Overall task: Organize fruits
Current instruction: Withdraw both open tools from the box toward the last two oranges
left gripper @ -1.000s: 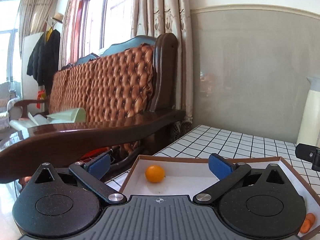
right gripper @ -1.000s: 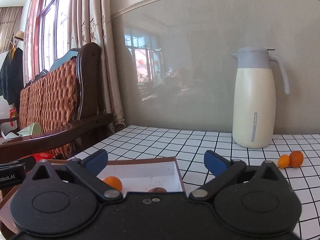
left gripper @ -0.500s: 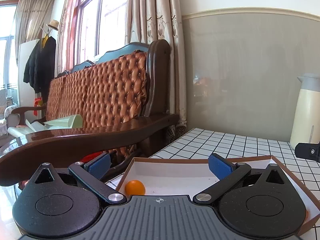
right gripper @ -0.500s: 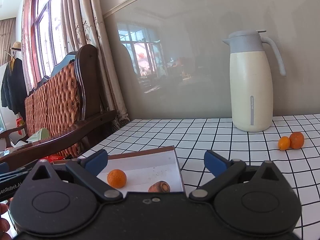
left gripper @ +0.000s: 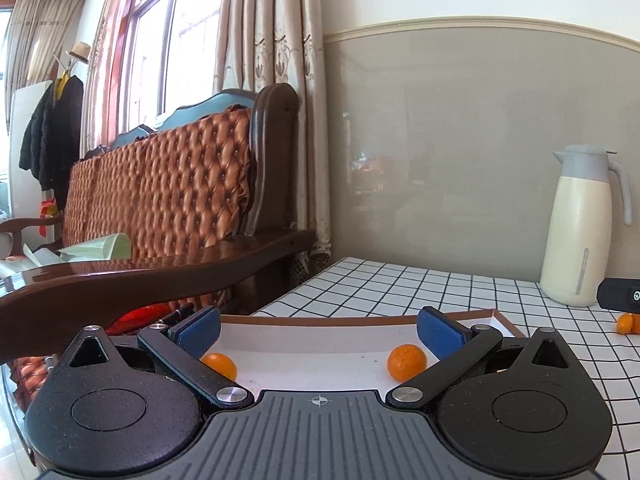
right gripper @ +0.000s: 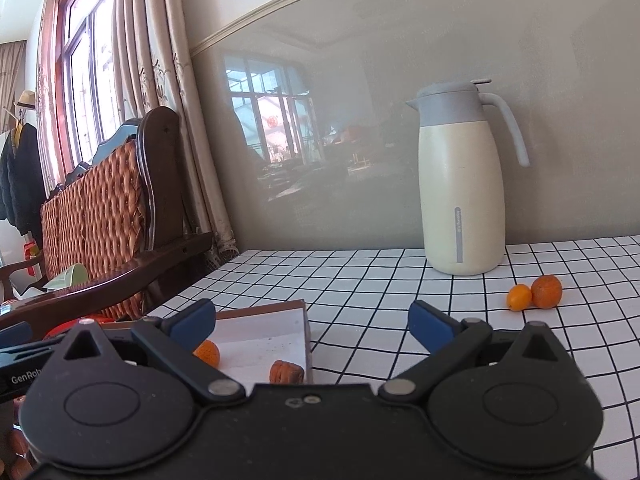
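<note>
Blue pads frame both views, and each claw stands spread wide with nothing between its fingers. The left gripper (left gripper: pixel 319 330) hovers over the near edge of the white tray (left gripper: pixel 320 322), low and level, probably because it has nothing to carry at present. Inside the tray, a small orange citrus (left gripper: pixel 219 365) lies by the left pad and a rounder mandarin (left gripper: pixel 406 362) lies by the right pad, well apart from each other. The right gripper (right gripper: pixel 312 322) sits at the tray's right corner (right gripper: pixel 306 322), released too; from there a brown, wrinkled fruit (right gripper: pixel 285 372) shows against the tray's right wall, with one orange fruit (right gripper: pixel 208 353) beside it. Beyond the tray to the right, on the checked tablecloth (right gripper: pixel 360 276), a kumquat (right gripper: pixel 519 297) and a mandarin (right gripper: pixel 546 291) lie touching, not yet gathered. Farther back than those stands a cream thermos jug (right gripper: pixel 462 184) against the wall. Judging by the spread claw and its heading, the loose pair is the likely next pickup.
</note>
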